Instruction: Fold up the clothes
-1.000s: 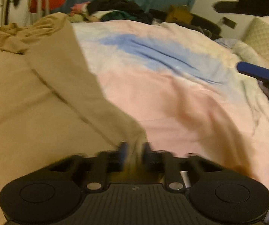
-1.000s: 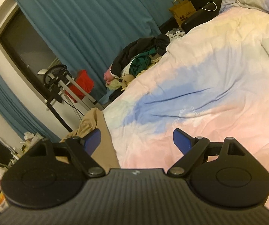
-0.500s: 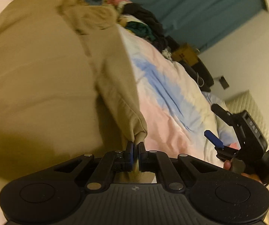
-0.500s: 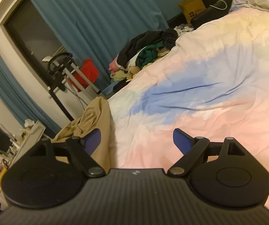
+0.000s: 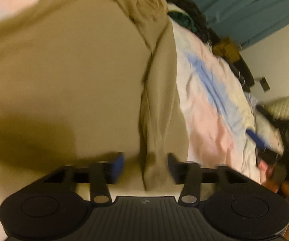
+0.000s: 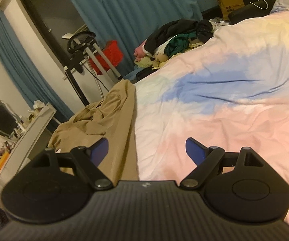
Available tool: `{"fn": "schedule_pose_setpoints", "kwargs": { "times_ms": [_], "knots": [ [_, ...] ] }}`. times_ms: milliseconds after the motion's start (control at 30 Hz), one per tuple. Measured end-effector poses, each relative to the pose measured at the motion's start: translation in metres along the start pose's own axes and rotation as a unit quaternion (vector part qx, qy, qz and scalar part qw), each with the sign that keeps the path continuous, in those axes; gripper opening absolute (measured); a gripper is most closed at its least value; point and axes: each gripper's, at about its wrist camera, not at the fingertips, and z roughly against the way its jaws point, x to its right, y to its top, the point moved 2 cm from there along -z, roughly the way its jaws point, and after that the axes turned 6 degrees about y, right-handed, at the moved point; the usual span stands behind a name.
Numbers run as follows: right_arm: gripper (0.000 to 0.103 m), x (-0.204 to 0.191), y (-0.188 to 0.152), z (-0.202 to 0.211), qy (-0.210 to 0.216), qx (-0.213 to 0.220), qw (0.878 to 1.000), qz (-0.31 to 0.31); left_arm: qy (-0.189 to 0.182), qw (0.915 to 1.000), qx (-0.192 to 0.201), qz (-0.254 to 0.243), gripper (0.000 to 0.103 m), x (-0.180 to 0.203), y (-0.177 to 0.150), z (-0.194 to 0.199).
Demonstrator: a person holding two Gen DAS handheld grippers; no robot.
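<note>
A tan garment (image 5: 68, 76) lies spread on the bed. Its long sleeve (image 5: 160, 104) is folded in along the garment's right edge, the cuff lying between my left gripper's jaws. My left gripper (image 5: 145, 165) is open, its blue pads apart on either side of the cuff, not gripping it. My right gripper (image 6: 146, 150) is open and empty, hovering above the bed at the garment's right edge (image 6: 122, 124). The right gripper also shows at the right of the left wrist view (image 5: 265, 144).
The pastel pink, blue and yellow duvet (image 6: 235, 104) covers the bed. A pile of dark and coloured clothes (image 6: 176, 38) sits at its far end. Teal curtains (image 6: 136, 10), a red bin (image 6: 112, 54), a metal stand (image 6: 84, 48) and a cluttered white shelf (image 6: 29, 124) stand beyond.
My left gripper, shut on the sleeve cuff before, has carried it onto the garment body and opened, letting it go. The right gripper has stayed open and tilted slightly.
</note>
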Motion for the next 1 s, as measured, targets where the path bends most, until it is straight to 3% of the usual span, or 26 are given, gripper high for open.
{"fn": "schedule_pose_setpoints", "kwargs": {
  "times_ms": [133, 367, 500, 567, 633, 700, 800, 833, 933, 1000],
  "knots": [
    [0.086, -0.004, -0.005, -0.024, -0.002, -0.023, 1.000, 0.005, 0.018, 0.9990, 0.040, 0.005, 0.064, 0.003, 0.059, -0.006],
    [0.085, -0.007, -0.015, -0.069, -0.009, -0.057, 0.998, 0.013, 0.030, 0.9920, 0.108, 0.057, 0.065, 0.001, 0.182, -0.092],
    [0.085, -0.005, -0.020, -0.086, -0.009, -0.070, 0.997, 0.016, 0.037, 0.9875, 0.144, 0.051, 0.061, 0.011, 0.222, -0.129],
    [0.085, -0.003, -0.022, -0.094, -0.010, -0.075, 0.997, 0.018, 0.054, 0.9865, 0.153, 0.021, 0.039, 0.024, 0.238, -0.146],
    [0.085, 0.000, -0.023, -0.101, -0.009, -0.081, 0.997, 0.013, 0.080, 0.9869, 0.140, -0.011, 0.002, 0.036, 0.251, -0.161],
    [0.085, 0.004, -0.025, -0.109, -0.008, -0.086, 0.996, 0.007, 0.113, 0.9820, 0.139, -0.060, 0.002, 0.052, 0.264, -0.171],
    [0.085, 0.011, -0.027, -0.118, -0.010, -0.095, 0.995, -0.003, 0.187, 0.9569, 0.181, -0.129, 0.002, 0.078, 0.280, -0.175],
    [0.085, 0.012, -0.028, -0.120, -0.010, -0.097, 0.995, -0.005, 0.202, 0.9520, 0.188, -0.133, 0.002, 0.083, 0.285, -0.178],
    [0.085, 0.013, -0.028, -0.122, -0.011, -0.098, 0.995, -0.004, 0.244, 0.9434, 0.191, -0.120, 0.006, 0.080, 0.289, -0.182],
    [0.085, 0.013, -0.029, -0.120, -0.012, -0.096, 0.995, -0.001, 0.235, 0.9461, 0.192, -0.113, 0.014, 0.070, 0.278, -0.165]
  ]
}}
